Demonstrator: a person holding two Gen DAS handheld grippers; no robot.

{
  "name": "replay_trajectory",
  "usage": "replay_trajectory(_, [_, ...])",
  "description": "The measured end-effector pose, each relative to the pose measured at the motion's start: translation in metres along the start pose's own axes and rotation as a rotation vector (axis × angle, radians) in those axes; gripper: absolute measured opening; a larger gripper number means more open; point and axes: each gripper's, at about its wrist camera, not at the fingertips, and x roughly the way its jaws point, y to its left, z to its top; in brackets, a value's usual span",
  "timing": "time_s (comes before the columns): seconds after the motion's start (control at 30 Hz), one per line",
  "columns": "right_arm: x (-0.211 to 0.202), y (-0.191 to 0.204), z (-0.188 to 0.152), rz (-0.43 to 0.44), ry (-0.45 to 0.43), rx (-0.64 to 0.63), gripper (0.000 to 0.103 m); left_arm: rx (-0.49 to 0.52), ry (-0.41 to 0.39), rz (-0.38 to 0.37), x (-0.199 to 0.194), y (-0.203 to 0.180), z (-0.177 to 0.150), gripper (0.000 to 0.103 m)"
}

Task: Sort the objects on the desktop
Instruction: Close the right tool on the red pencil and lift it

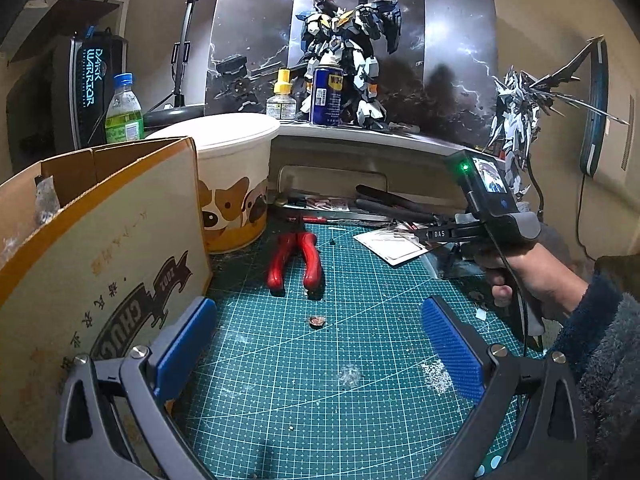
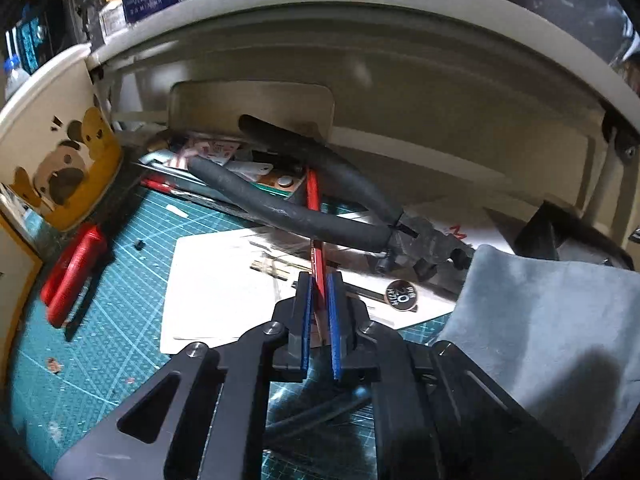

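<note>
My right gripper (image 2: 319,304) is clenched on a thin red stick (image 2: 313,216), maybe a pen or a slim tool; its blue pads (image 2: 333,320) press on it from both sides. No earlier view is given here, so I say only that the grip is tight. The stick runs away from me, up under the black-handled cutters (image 2: 304,200) that lie across it, and its far end shows again beyond their handles. It lies over a white card (image 2: 216,292) on the green cutting mat (image 2: 120,280). A grey cloth (image 2: 540,320) lies just to the right, and a small round black tag (image 2: 401,295) sits on the card near the cutters' head.

My left gripper (image 1: 320,344) hangs released over the mat, jaws wide, with nothing between the blue pads (image 1: 452,352). My right hand (image 1: 532,280) shows there in a fuzzy dark sleeve.

The cardboard box (image 1: 100,260) stands at the left with its flaps up; I see only some crumpled clear stuff at its far corner. Beside it stands a cream tub with a dog print (image 1: 232,184), lid on, contents hidden. Red-handled pliers (image 1: 296,260) lie on the mat just in front of the tub. On the shelf behind stand a blue spray can (image 1: 326,96), a small yellow-capped bottle (image 1: 282,98) and a model robot (image 1: 348,52).
</note>
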Motion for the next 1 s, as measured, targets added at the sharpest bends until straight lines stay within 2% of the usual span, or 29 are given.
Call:
replay_trajectory(0.2, [-0.01, 0.004, -0.004, 0.014, -0.007, 0.005, 0.007, -0.005, -0.007, 0.0, -0.004, 0.002, 0.003, 0.103])
replay_trajectory(0.37, [-0.052, -0.004, -0.004, 0.148, -0.092, 0.073, 0.006, -0.009, -0.01, -0.002, -0.006, 0.001, 0.004, 0.103])
replay_trajectory(0.47, [-0.079, -0.001, 0.002, 0.174, -0.115, 0.059, 0.006, -0.007, -0.006, -0.004, -0.007, -0.001, 0.004, 0.103])
replay_trajectory(0.67, [-0.105, 0.015, -0.005, 0.17, -0.124, 0.029, 0.006, 0.003, -0.012, -0.004, -0.014, -0.003, 0.003, 0.103])
replay_trajectory(0.93, [-0.124, 0.048, -0.052, 0.101, -0.087, -0.009, 0.006, 0.001, -0.011, -0.006, -0.023, -0.001, 0.004, 0.103])
replay_trajectory(1.0, [-0.134, 0.052, -0.063, 0.117, -0.092, -0.005, 0.006, 0.006, -0.016, -0.01, -0.027, -0.002, 0.004, 0.103])
